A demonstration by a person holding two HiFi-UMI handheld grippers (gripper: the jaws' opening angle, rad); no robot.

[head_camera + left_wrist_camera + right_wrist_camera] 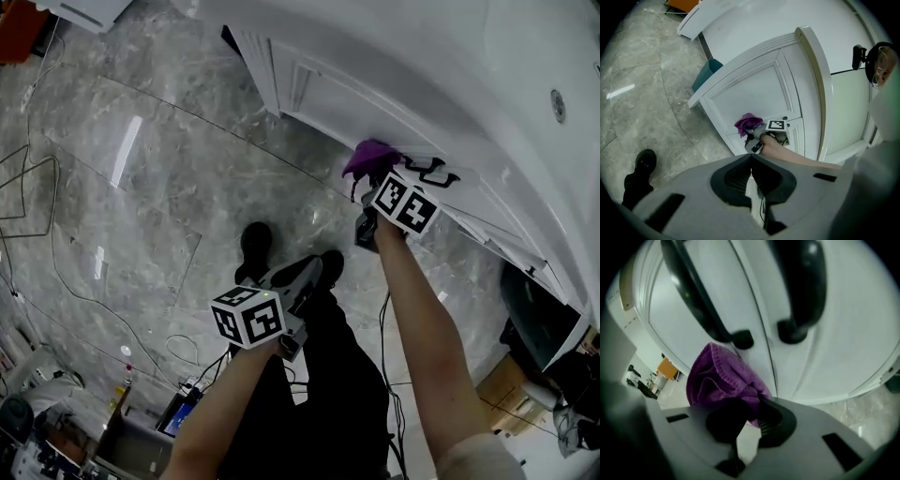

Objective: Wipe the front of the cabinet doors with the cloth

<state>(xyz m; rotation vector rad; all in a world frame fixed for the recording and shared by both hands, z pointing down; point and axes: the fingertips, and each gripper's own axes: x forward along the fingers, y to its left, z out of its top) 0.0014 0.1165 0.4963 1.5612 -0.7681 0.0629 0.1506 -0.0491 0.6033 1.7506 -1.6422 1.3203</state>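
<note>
Right tool (750,420) clamped on bunched purple knit cloth (719,378) at white cabinet door (675,329), left tool (751,174) closed

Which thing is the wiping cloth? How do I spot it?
Find the big white cabinet doors. Near their two black handles, the right gripper pinches a bunched cloth. It's the only purple thing there.

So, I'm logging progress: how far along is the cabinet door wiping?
Done: the purple cloth is clamped in the right gripper. In hand: it is against the white cabinet door, beside the black handles. Left: no wiped patch shows, so possibly all the fronts. The left gripper is shut, empty.
</note>
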